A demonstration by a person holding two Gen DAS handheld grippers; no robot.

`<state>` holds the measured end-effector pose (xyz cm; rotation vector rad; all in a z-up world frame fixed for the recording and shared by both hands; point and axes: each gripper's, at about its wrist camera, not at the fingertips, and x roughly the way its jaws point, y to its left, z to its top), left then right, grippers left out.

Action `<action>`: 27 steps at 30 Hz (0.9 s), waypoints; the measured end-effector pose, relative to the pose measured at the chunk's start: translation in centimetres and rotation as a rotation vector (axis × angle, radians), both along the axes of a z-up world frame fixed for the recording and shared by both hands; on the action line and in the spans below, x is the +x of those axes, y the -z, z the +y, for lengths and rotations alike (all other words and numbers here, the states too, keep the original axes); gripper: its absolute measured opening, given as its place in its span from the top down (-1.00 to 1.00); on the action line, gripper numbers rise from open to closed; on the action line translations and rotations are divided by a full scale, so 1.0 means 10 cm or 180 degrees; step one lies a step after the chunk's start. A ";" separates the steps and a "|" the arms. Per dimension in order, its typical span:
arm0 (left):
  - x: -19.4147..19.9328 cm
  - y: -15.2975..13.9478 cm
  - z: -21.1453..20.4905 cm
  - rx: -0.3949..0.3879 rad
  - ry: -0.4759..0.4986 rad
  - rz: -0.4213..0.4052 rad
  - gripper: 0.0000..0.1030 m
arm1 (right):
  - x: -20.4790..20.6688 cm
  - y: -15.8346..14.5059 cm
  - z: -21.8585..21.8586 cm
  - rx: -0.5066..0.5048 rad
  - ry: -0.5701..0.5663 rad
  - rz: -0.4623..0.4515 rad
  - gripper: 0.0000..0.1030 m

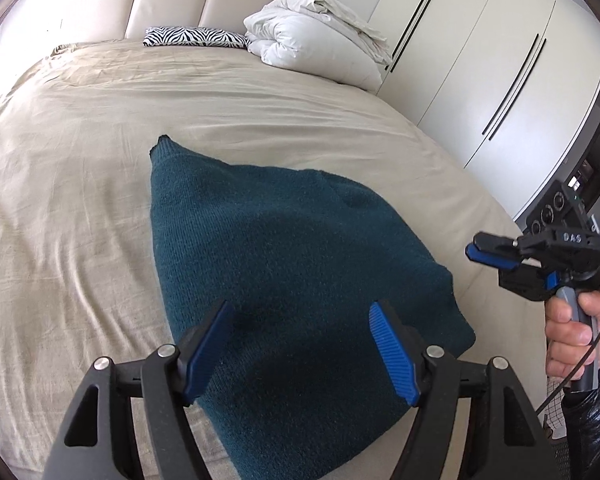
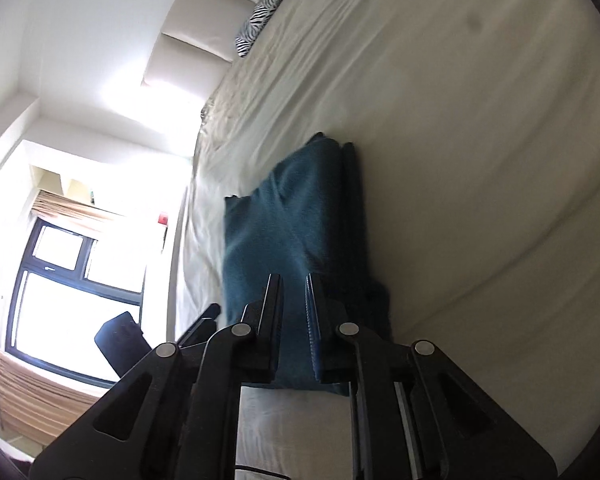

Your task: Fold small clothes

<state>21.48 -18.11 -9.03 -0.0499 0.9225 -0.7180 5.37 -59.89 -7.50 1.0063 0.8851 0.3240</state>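
A dark teal knitted sweater point(image 1: 284, 264) lies folded on the bed point(image 1: 80, 168), toward its near edge, forming a roughly trapezoidal slab with a coarse ribbed weave and a small pointed corner at its far left. The bed carries a beige sheet, smooth in the middle and finely creased toward the left side. The left tool point(image 1: 300, 354) hangs over the near part of the sweater with its two fingers standing well apart; the blue ribbed pads point(image 1: 394, 354) grip nothing and the fabric shows between them. The right tool point(image 1: 480, 249) is held by a hand point(image 1: 572, 332) at the right of the bed, clear of the sweater, with its blue-lined fingers nearly together and nothing between them. The left wrist view shows items that the right wrist view lacks or crops: a white, puffy, bundled duvet point(image 1: 320, 36) at the head of the bed, a flat zebra-patterned cushion point(image 1: 196, 37) beside it, a padded cream headboard point(image 1: 172, 0) with vertical channels, and white wardrobe doors point(image 1: 460, 60) with long dark handles. The right wrist view, rolled to one side, shows the sweater point(image 2: 284, 216) edge-on, revealing stacked layers along one side, and the narrow gap between the black fingers of the right tool point(image 2: 294, 280). It alone shows a dark-framed window point(image 2: 72, 280), bright with daylight, above striped panelling.
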 end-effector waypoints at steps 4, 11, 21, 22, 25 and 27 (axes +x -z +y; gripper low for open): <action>0.02 0.13 -0.01 0.0099 0.0045 0.0026 -0.43 | 0.39 0.24 0.28 0.0034 -0.0218 0.0162 0.78; 0.06 0.12 0.05 -0.0043 0.0107 0.0163 -0.43 | 0.39 0.79 -0.05 0.0396 0.0129 0.0265 1.00; 0.13 -0.16 0.13 -0.0099 -0.0068 0.0003 -0.43 | 0.72 0.25 -0.25 0.0032 -0.0013 0.0052 0.89; 0.16 -0.13 0.09 -0.0039 -0.0062 0.0009 -0.43 | 0.82 0.25 -0.21 0.0009 -0.0072 0.0063 0.89; 0.26 0.08 -0.04 0.0231 -0.0033 0.0147 -0.42 | 1.11 0.37 -0.14 -0.0012 -0.0094 0.0225 0.89; 0.22 0.09 -0.08 0.0306 -0.0011 0.0046 -0.43 | 1.22 0.57 -0.17 -0.0032 -0.0015 0.0433 0.90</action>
